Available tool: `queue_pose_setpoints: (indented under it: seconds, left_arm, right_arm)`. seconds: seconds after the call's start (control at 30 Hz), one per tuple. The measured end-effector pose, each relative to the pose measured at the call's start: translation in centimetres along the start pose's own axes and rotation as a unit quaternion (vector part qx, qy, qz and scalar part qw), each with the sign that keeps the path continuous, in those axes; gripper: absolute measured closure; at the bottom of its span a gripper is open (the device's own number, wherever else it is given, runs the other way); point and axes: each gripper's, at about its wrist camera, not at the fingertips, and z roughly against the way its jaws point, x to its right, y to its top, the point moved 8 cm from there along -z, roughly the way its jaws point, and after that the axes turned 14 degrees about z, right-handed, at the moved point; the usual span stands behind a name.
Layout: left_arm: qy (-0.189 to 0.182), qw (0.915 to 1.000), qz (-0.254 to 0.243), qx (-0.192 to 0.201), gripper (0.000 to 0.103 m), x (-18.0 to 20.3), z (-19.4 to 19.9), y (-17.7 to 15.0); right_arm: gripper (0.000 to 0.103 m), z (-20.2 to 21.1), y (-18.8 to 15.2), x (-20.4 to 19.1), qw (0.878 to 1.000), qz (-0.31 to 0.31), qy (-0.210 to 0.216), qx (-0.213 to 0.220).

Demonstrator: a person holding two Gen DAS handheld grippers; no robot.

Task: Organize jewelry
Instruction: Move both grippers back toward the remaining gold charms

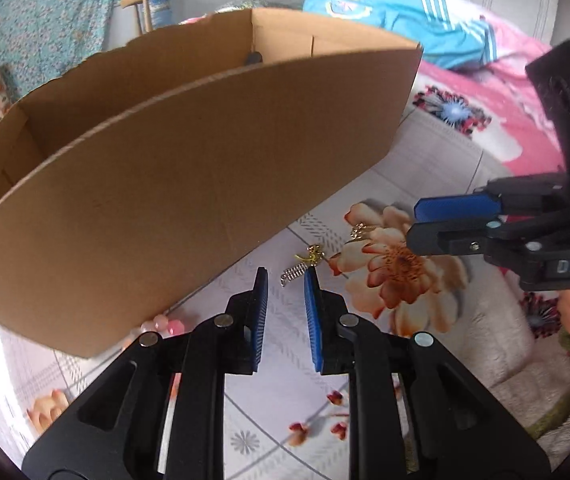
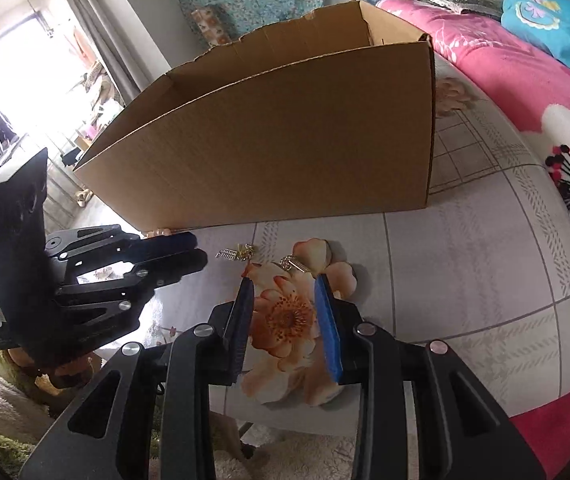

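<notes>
The small gold-and-silver earring with a coiled silver spring [image 1: 303, 266] could have skidded away if one blue pad [image 1: 313, 312] struck it first. It lay at twelve o'clock of the left gripper [image 1: 285, 280], just past the tips, near the brown cardboard box [image 1: 189, 184]. A second gold earring [image 2: 295, 263] lay at twelve o'clock of the right gripper [image 2: 285, 280]. Both claws stood partly parted, empty.
</notes>
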Motion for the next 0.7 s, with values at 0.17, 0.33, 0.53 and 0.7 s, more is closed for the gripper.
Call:
queue_pose_setpoints:
  seconds: [0.17, 0.33, 0.53, 0.7]
  left_arm:
    - [0.000, 0.9998, -0.017, -0.012, 0.085, 0.2, -0.9, -0.3]
    - [0.008, 0.9992, -0.037, -0.016, 0.085, 0.8, -1.4, -0.3]
    - [0.005, 0.9986, -0.050, -0.020, 0.088, 1.0, -1.5, -0.2]
    - [0.005, 0.9981, -0.059, -0.020, 0.099, 1.7, -1.6, -0.4]
  right_arm:
    - [0.072, -0.7, 0.1, 0.0, 1.000, 0.001, 0.006, -0.001]
    - [0.072, -1.0, 0.0, -0.6, 1.000, 0.001, 0.012, 0.000]
    - [0.072, -1.1, 0.1, -0.4, 1.000, -0.003, 0.013, 0.006]
    - [0.072, -0.5, -0.6, 0.1, 1.000, -0.010, 0.012, 0.007]
